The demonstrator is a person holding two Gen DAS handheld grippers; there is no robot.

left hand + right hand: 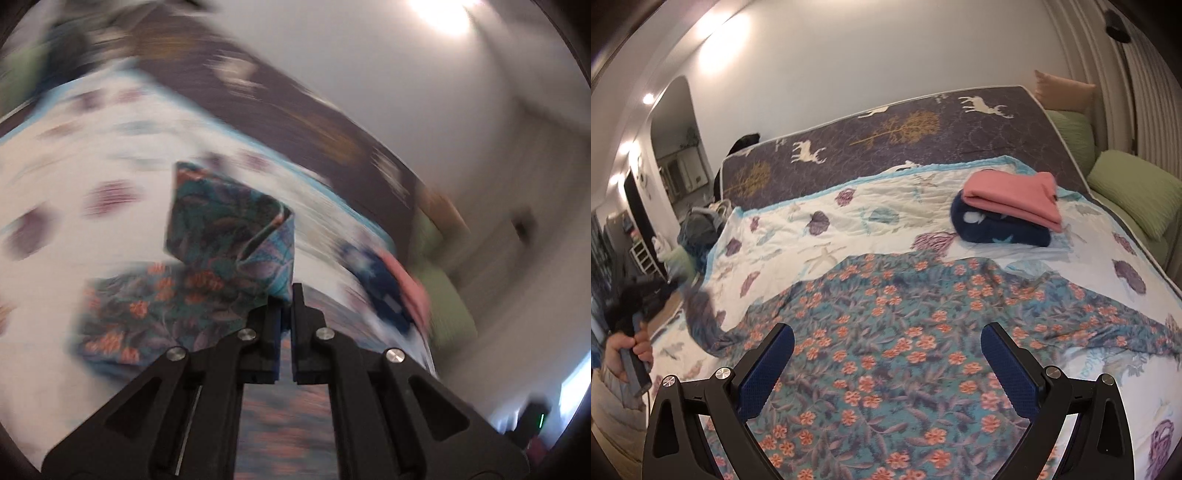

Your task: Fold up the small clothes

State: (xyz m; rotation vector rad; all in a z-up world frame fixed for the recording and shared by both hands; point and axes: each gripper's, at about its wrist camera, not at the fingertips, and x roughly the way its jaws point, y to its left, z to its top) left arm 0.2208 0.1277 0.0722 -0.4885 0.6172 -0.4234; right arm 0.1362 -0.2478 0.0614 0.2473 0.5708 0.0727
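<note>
On the bed, your left gripper (pixel 287 295) has its jaws pressed together on a corner of the floral garment (pixel 886 332), and the pinched cloth rises off the white shell-print quilt (pixel 849 218) in a raised fold; the left wrist view is streaked with blur, so the exact edge you hold is hard to make out. The rest of the garment lies spread across the quilt in front of you, rumpled along its far edge, with a long tail running out to the right. Your right gripper (pixel 886 354) hangs just above the middle of the fabric, jaws spread wide and holding nothing. A folded pink item (pixel 1012 199) sits on a folded navy one (pixel 997 229), well apart near the far right of the quilt. The step in hand looks like the first fold. Next you will likely need to carry the lifted corner across to the opposite edge, while the right gripper takes a matching corner or pins the cloth flat.
</note>
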